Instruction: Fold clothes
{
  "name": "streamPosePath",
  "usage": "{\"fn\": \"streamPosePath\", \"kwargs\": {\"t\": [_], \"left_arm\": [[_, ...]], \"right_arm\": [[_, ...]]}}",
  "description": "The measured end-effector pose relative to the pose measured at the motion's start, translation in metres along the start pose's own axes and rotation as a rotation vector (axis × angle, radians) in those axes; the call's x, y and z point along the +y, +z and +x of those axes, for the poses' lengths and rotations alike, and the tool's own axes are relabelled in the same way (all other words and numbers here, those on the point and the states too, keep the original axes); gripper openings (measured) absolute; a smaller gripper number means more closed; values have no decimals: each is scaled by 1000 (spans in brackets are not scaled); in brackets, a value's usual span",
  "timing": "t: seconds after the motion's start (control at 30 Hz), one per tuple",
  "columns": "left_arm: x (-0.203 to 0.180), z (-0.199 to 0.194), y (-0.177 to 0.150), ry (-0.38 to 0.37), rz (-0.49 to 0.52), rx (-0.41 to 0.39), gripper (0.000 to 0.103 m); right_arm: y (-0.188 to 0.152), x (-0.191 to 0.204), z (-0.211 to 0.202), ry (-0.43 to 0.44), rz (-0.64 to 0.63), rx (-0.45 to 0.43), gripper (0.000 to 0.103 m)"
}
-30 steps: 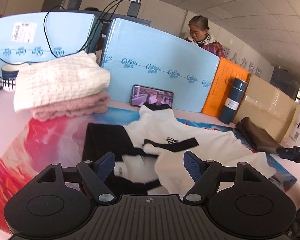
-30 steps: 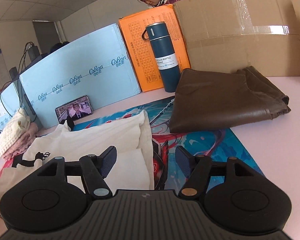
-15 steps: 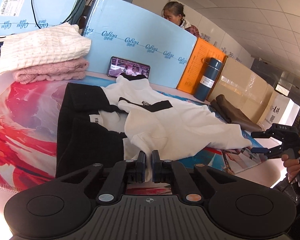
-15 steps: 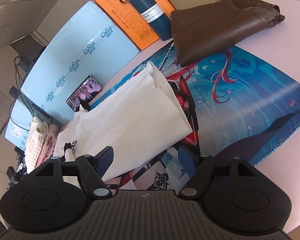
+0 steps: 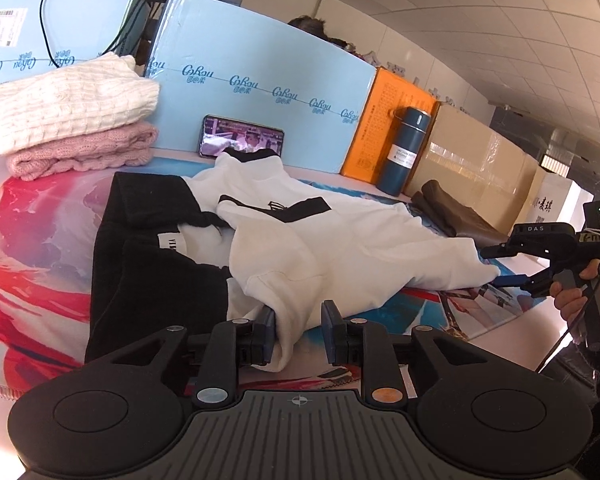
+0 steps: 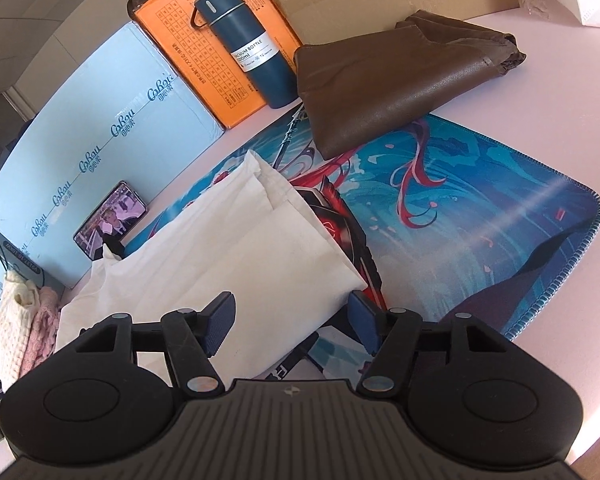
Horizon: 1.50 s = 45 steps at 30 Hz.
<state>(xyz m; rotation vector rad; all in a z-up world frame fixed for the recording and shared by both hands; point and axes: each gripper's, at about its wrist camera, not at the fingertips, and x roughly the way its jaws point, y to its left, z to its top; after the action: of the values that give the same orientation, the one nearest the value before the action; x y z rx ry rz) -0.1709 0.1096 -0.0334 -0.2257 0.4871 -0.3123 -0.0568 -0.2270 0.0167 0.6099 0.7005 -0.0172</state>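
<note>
A white garment with black trim (image 5: 320, 240) lies spread on a printed desk mat (image 5: 36, 248), partly over a black garment (image 5: 148, 280). My left gripper (image 5: 298, 330) is open, its jaws set on either side of a hanging white fold at the garment's near edge. My right gripper (image 6: 290, 316) is open, its jaws astride the white garment's (image 6: 236, 264) near corner. The right gripper also shows in the left wrist view (image 5: 512, 266), open at the garment's right end.
Folded cream and pink sweaters (image 5: 64, 120) are stacked at the back left. A phone (image 5: 240, 138) leans on blue boards (image 5: 260, 92). A blue vacuum bottle (image 6: 244, 48), an orange box (image 6: 204, 56) and a folded brown garment (image 6: 392, 76) stand at the right. Cardboard boxes (image 5: 468, 168) line the back.
My left gripper, shut half a second ago, has opened around the white fold. My right gripper has moved down and closer onto the white garment's corner, still open.
</note>
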Motion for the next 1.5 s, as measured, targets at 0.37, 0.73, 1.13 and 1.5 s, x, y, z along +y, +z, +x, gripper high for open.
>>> {"fn": "streamPosePath", "kwargs": {"t": [0.37,0.73,1.13,1.5], "left_arm": [[20,-2,-1,-4,-67,-20,7],[27,-35,23,-8,74,-32,2],[41,-63,12,158,95,-51,55],[-2,-31,-10,180,333,63,75]], "right_arm": [[-10,11,4,-129,-87,-89,17],[-18,8,-36,-73,-154,-194,3],[-26,-17,-53,-279,-192,-274,35],[-32,96,-6,315,-393,-58,67]]}}
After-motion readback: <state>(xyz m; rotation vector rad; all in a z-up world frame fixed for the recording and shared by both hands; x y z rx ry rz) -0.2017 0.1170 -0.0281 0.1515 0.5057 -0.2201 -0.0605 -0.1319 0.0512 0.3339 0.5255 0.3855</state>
